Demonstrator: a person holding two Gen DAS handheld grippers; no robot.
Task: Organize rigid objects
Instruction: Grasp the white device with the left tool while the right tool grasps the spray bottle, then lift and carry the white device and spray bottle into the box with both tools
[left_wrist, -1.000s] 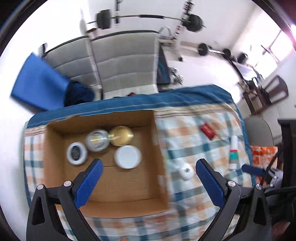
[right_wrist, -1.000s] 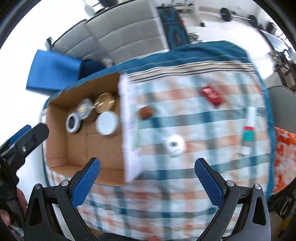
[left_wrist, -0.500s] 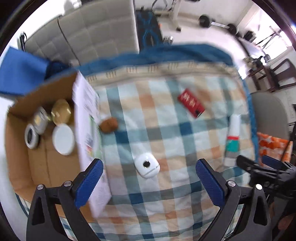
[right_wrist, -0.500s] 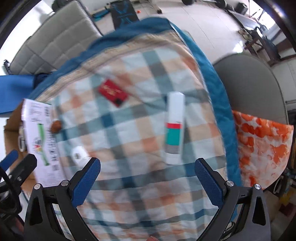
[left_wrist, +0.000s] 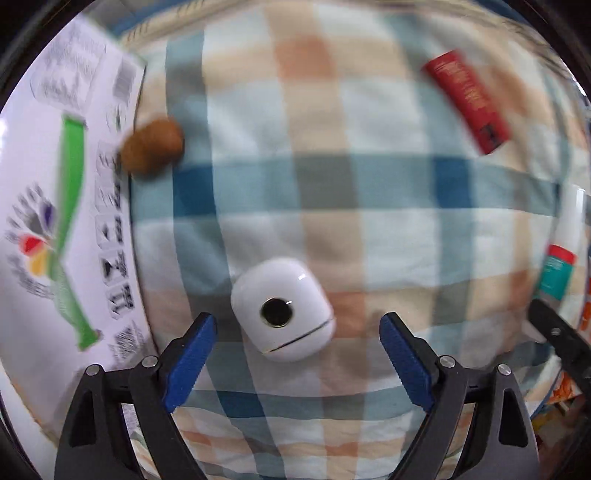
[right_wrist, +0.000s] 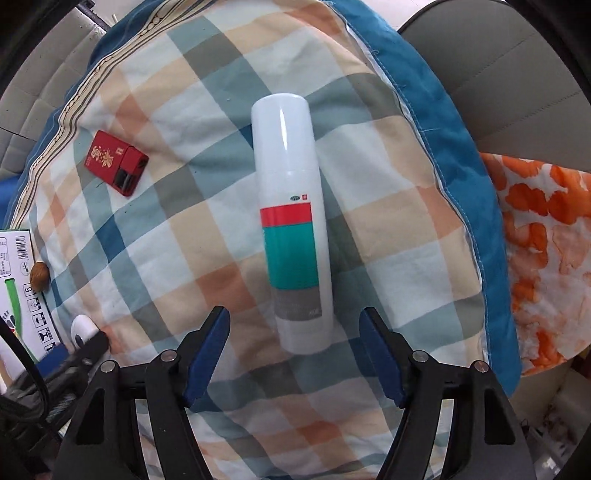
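A small white rounded case (left_wrist: 282, 319) with a dark round hole lies on the checked cloth (left_wrist: 332, 192), just ahead of my open, empty left gripper (left_wrist: 295, 343) and between its blue fingers. A tall white bottle (right_wrist: 290, 221) with red, teal and grey bands lies lengthwise on the cloth, its base just ahead of my open, empty right gripper (right_wrist: 293, 338). A red flat box (left_wrist: 467, 101) lies at the far right; it also shows in the right wrist view (right_wrist: 116, 162). A brown nut-like object (left_wrist: 152, 149) sits by the white printed box flap (left_wrist: 55, 206).
The white flap with a green stripe borders the cloth on the left (right_wrist: 14, 280). The blue quilt edge (right_wrist: 443, 122) drops off at the right, beside a grey chair (right_wrist: 498, 74) and an orange-patterned cloth (right_wrist: 546, 258). The left gripper shows at the right view's lower left (right_wrist: 74, 354).
Both grippers have moved down and closer to the cloth. The left now frames the white case. The right now frames the bottle's base. The cardboard box's inside has left both views.
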